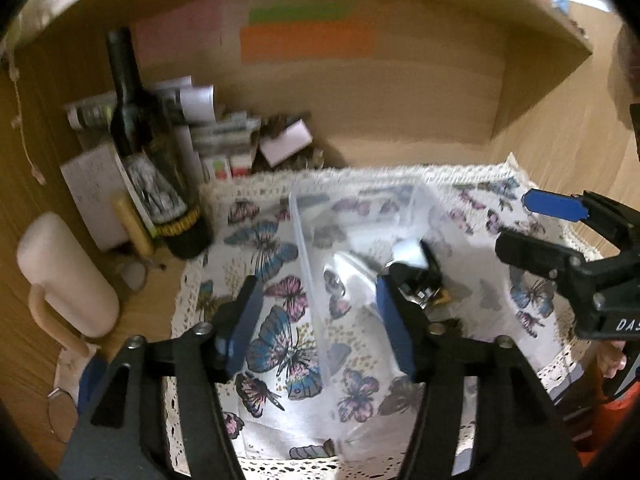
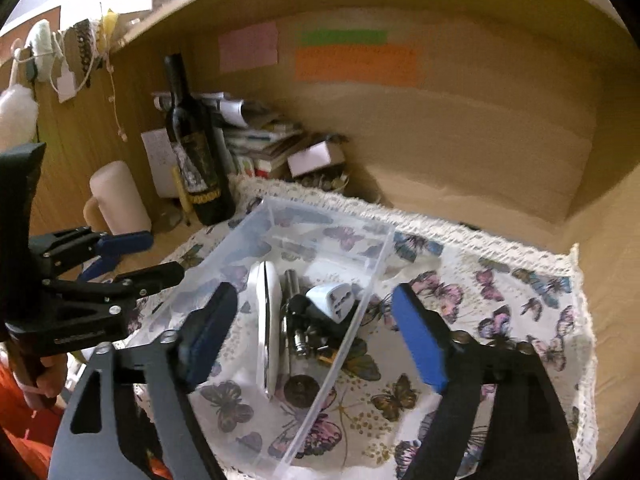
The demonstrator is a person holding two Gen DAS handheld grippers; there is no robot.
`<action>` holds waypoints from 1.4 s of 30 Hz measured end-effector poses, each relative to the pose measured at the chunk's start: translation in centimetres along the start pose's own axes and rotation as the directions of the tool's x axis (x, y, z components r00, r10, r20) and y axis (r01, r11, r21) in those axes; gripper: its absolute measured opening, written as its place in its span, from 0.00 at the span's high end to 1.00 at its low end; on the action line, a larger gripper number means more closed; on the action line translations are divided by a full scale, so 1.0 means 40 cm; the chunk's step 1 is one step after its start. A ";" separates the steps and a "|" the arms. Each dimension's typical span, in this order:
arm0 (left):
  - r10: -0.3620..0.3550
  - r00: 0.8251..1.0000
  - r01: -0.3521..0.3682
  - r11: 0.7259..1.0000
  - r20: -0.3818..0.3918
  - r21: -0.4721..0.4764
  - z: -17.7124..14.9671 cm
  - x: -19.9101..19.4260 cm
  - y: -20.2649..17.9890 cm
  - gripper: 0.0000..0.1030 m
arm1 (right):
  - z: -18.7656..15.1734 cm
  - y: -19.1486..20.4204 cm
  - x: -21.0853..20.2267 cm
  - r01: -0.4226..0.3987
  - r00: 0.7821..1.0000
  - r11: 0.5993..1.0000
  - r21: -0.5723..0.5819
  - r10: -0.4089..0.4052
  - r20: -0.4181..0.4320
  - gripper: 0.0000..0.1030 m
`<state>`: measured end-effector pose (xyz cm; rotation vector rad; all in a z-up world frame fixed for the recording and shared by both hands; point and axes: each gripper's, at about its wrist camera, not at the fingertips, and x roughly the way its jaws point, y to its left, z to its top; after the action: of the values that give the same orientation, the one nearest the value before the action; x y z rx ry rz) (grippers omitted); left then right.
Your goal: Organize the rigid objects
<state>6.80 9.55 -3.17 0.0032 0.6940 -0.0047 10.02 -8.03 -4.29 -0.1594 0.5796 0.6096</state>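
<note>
- Left gripper [image 1: 316,320]: black angular arms, each carrying a flat blue pad; silver screw heads at the pivots.
- Right gripper [image 2: 316,340]: same build, black frame with slotted cut-outs, blue pads, silver screws.
- White lettering "DA…" on the right unit's black body, partly cut off.
- Bare skin of the hand [image 1: 612,360] on the handle; orange sleeve below.

Clear glossy plastic bin [image 2: 280,216] on lace-edged printed cloth [image 2: 500,300].
</note>
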 end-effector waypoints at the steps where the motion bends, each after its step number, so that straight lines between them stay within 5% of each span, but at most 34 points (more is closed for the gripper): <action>1: -0.002 1.000 0.002 1.000 0.021 -0.002 0.002 -0.012 -0.005 0.34 | -0.001 0.000 -0.009 0.006 1.000 1.000 0.000 -0.006 0.012 0.20; 8: -0.004 0.993 0.007 1.000 0.121 -0.019 -0.007 -0.069 -0.038 0.15 | -0.017 -0.012 -0.083 0.060 0.993 0.998 0.031 -0.063 0.098 0.00; 13: -0.003 0.984 0.006 1.000 0.180 -0.012 -0.019 -0.103 -0.061 0.05 | -0.040 -0.021 -0.120 0.074 0.989 0.996 0.049 -0.080 0.121 0.00; 26: 0.031 0.953 -0.039 0.999 0.301 0.022 -0.050 -0.189 -0.119 0.01 | -0.070 -0.010 -0.201 0.101 0.972 0.994 0.031 -0.106 0.208 0.00; 42: 0.011 0.945 -0.017 1.000 0.327 0.016 -0.053 -0.208 -0.126 0.01 | -0.084 -0.003 -0.237 0.103 0.966 0.993 0.049 -0.112 0.234 0.00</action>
<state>-0.99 4.57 0.52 0.0246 0.3604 0.0017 2.20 -13.86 -1.82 -0.0819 0.3487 0.5033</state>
